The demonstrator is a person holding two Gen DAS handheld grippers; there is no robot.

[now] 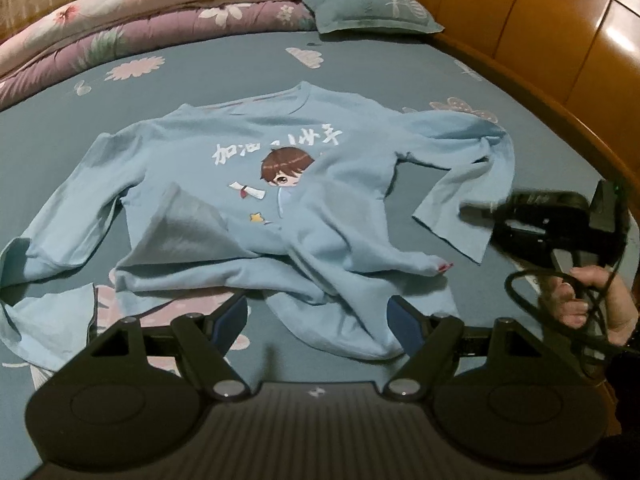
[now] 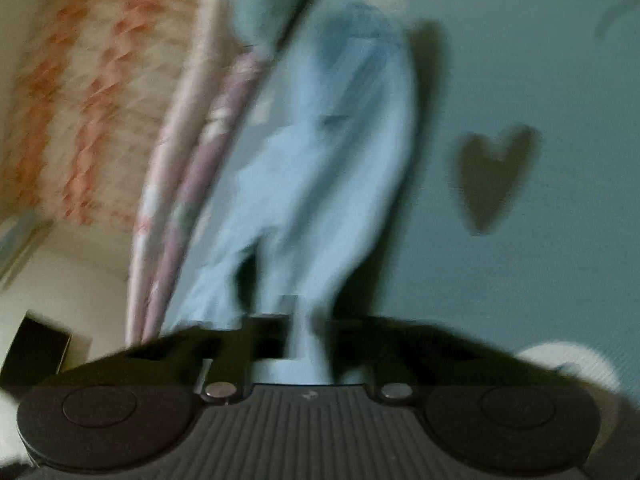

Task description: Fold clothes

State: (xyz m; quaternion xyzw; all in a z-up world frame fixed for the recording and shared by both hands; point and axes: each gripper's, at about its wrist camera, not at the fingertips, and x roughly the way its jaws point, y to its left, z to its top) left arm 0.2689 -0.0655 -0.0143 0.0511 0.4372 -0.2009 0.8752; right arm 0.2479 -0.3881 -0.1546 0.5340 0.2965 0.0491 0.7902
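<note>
A light blue sweatshirt (image 1: pixel 280 184) with a cartoon print lies crumpled, front up, on the bed. Its lower hem is bunched toward me. My left gripper (image 1: pixel 318 318) hovers open at that hem, with cloth lying between its blue pads (image 1: pixel 232 316) but not pinched. My right gripper (image 1: pixel 470 212) reaches in from the right at the cuff of the right sleeve (image 1: pixel 452 204). In the blurred right wrist view the right gripper (image 2: pixel 296 336) is shut on the sleeve (image 2: pixel 320 180), which stretches away from its jaws.
The teal flowered bed sheet (image 1: pixel 240 68) surrounds the shirt. A folded pink and purple quilt (image 1: pixel 120 32) and a teal pillow (image 1: pixel 368 4) lie at the far side. A wooden bed frame (image 1: pixel 560 60) runs along the right. A person's hand (image 1: pixel 592 300) and a black cable are at the right.
</note>
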